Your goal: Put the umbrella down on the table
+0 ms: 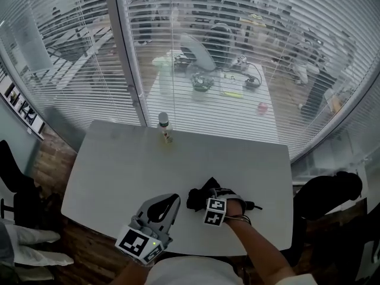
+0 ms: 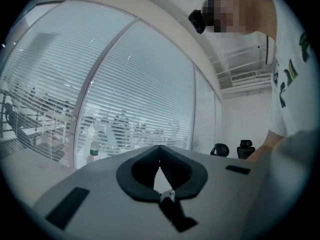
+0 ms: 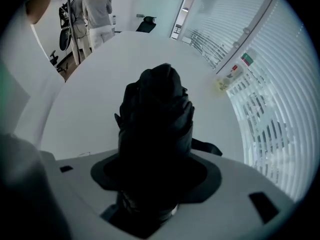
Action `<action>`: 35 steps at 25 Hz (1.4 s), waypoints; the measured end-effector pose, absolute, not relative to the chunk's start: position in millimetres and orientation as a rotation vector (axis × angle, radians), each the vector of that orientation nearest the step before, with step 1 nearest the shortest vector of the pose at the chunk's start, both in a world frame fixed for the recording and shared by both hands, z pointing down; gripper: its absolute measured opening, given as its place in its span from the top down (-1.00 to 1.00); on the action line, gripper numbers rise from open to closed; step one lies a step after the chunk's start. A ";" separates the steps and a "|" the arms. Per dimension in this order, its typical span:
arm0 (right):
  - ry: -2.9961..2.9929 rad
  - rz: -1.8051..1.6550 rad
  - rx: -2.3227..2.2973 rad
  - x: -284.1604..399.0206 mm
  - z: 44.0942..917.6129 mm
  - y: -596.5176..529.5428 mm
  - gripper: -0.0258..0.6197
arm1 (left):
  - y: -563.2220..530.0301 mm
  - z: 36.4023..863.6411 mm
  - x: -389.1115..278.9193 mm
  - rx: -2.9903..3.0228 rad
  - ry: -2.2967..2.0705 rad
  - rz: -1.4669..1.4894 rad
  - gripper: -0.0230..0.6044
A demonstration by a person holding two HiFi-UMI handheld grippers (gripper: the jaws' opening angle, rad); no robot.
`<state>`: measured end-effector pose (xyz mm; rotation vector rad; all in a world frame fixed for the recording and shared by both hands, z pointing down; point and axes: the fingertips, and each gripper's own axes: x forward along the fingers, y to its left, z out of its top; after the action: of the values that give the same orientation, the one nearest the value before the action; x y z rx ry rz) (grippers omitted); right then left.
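A folded black umbrella (image 1: 199,196) is at the white table (image 1: 119,171), near its front edge and right of centre. My right gripper (image 1: 218,202) points steeply down and is shut on the umbrella. In the right gripper view the bundled umbrella (image 3: 156,114) fills the space between the jaws and hides the fingertips. Its strap (image 3: 207,147) hangs out to the right. I cannot tell whether the umbrella touches the tabletop. My left gripper (image 1: 168,202) is level at the front edge, left of the umbrella. Its jaws meet at the tips (image 2: 160,148) with nothing between them.
A small bottle (image 1: 164,128) stands at the table's far edge against the glass wall with blinds (image 1: 196,52). A dark chair (image 1: 326,192) is off the table's right end. A person (image 3: 97,14) stands far off in the right gripper view.
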<state>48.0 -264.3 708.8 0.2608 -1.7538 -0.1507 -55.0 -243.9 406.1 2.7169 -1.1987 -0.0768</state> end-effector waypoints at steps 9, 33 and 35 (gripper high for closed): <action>-1.757 -0.162 0.297 55.4 704.8 -265.5 -0.13 | -245.7 411.9 -47.9 2.705 -1.194 -0.075 0.89; -2.671 0.002 1.296 100.9 387.3 -255.5 0.62 | -256.5 385.5 -34.2 2.759 -1.204 -0.124 0.89; -2.682 -0.023 1.336 103.2 373.5 -252.4 0.67 | -257.7 381.5 -33.2 2.762 -1.204 -0.126 0.89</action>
<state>103.2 -252.4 373.5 1.3363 -2.6819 -0.0230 -33.2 -257.7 381.5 2.7624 -1.2037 -0.1257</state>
